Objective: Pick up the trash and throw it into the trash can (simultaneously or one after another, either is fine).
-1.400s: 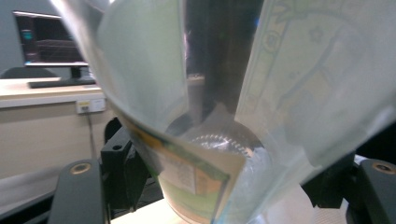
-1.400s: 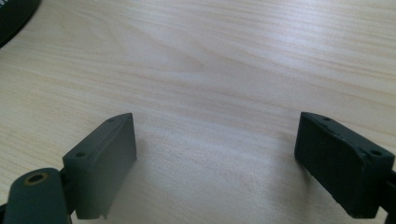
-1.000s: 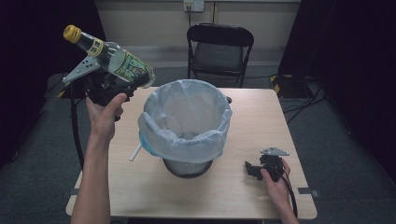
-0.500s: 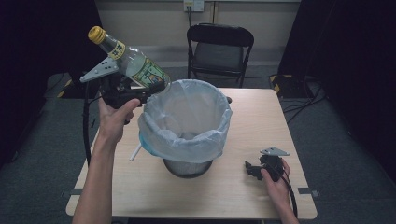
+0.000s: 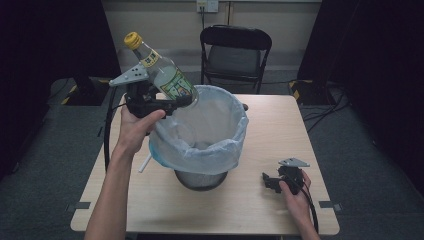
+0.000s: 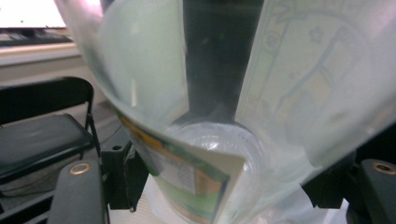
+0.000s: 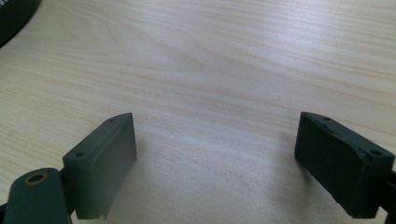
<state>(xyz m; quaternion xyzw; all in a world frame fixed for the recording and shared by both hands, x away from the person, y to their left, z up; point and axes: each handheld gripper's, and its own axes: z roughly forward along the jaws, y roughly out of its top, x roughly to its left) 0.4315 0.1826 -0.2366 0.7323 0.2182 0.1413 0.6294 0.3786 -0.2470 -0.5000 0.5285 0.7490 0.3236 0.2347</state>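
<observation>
My left gripper (image 5: 172, 104) is clamped on the lower body of the bottle (image 5: 162, 75), held tilted over the near-left rim of the lined bin (image 5: 220, 150), yellow cap up and away. It looks empty, so I judge it light, smooth-walled, likely slippery; mid-body grip suits. My right gripper (image 5: 272, 181) rests right of the bin, jaws apart, empty.

Both forearms bare, no sleeves. Left claw (image 5: 172, 105): black body, grey three-cornered plate with small holes on top, black cable hanging below it. Right claw (image 5: 268, 181): same black body, grey plate, black cable. Its jaws are blocky black pads with screw holes, brass-ringed hole beside the left pad.
</observation>
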